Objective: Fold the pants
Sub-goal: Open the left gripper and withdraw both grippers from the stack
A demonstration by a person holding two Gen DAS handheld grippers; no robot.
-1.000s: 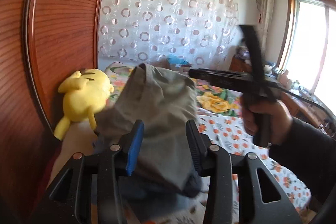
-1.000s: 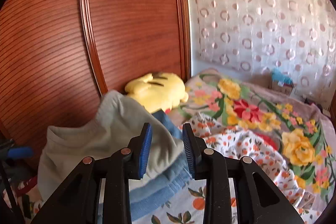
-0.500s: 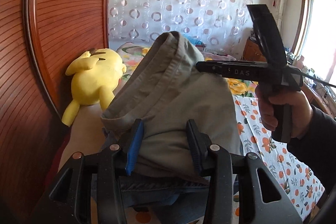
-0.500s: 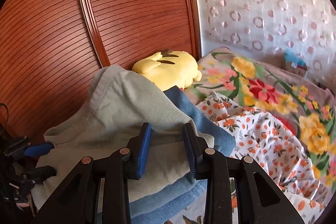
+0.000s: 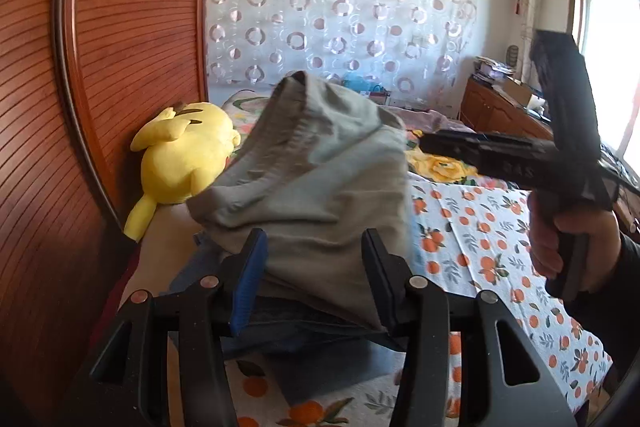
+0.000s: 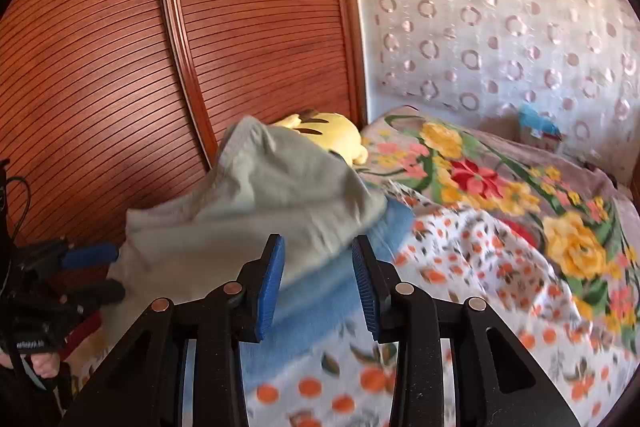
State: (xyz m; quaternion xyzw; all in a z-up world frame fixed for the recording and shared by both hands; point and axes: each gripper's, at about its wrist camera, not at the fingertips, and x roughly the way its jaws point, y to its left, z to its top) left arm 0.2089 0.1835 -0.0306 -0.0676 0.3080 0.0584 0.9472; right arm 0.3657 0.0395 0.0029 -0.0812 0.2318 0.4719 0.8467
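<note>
Grey-green pants (image 5: 320,187) lie in a folded, bulging bundle on top of blue jeans (image 5: 304,339) at the head of the bed. My left gripper (image 5: 314,239) has its jaws opening, and the bundle fills the gap between its pads. In the right wrist view the pants (image 6: 272,199) rest on the jeans (image 6: 340,291). My right gripper (image 6: 317,243) is at their near edge with its jaws opening, and no cloth is pinched between them. The left gripper (image 6: 100,271) shows at the bundle's far left end. A hand (image 5: 560,247) holds the right gripper's body (image 5: 520,163).
A yellow plush toy (image 5: 184,155) leans on the ribbed wooden panel (image 5: 120,67) just behind the pants. An orange-print sheet (image 5: 480,247) covers the bed to the right, with a floral blanket (image 6: 500,187) further back. A wooden cabinet (image 5: 500,115) stands beyond the bed.
The pants came down from hanging in the air onto the blue jeans. Both pairs of jaws stand a little wider. The right gripper has slid back off the bundle's edge.
</note>
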